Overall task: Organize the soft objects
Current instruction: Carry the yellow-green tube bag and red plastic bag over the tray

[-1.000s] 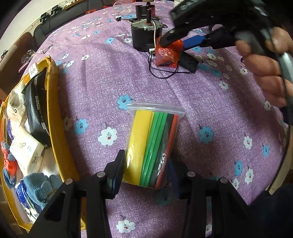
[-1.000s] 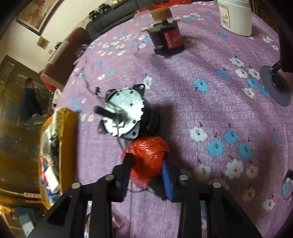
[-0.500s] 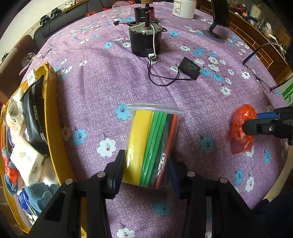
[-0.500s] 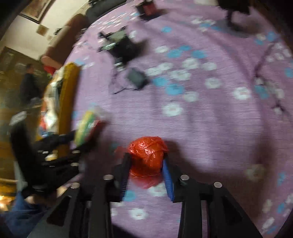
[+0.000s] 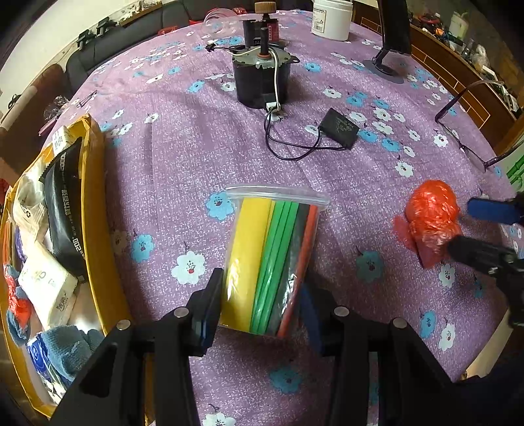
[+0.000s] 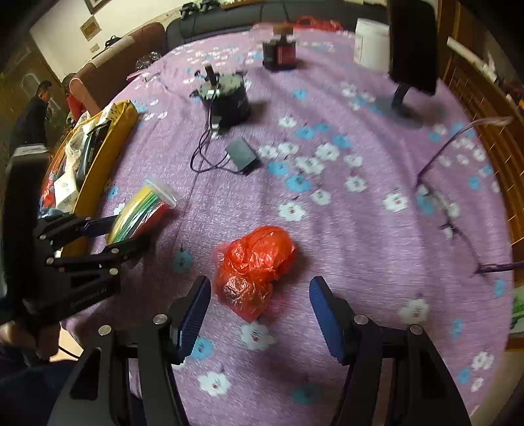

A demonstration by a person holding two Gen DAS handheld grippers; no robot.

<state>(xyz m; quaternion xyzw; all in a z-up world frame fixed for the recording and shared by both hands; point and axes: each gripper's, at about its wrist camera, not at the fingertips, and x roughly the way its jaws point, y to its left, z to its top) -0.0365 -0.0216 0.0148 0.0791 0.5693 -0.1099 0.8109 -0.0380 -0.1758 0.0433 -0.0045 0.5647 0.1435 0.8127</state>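
My left gripper is shut on the lower end of a clear zip bag of yellow, green, black and red strips, which rests on the purple flowered cloth. The same bag and left gripper show at the left in the right wrist view. A crumpled red plastic bag lies on the cloth between the jaws of my right gripper. Those jaws are opening and the blue pads stand clear of it. The left wrist view shows this red bag at the right with the right gripper around it.
A yellow tray at the left holds tissue packs, a black pouch and blue cloths. A black motor with a wire and small black box stands farther back. Glasses lie at the right edge. A white jar and monitor stand are behind.
My right gripper carried the red bag from beside the motor to the near right of the table, and its jaws have spread off it. The left gripper stayed still.
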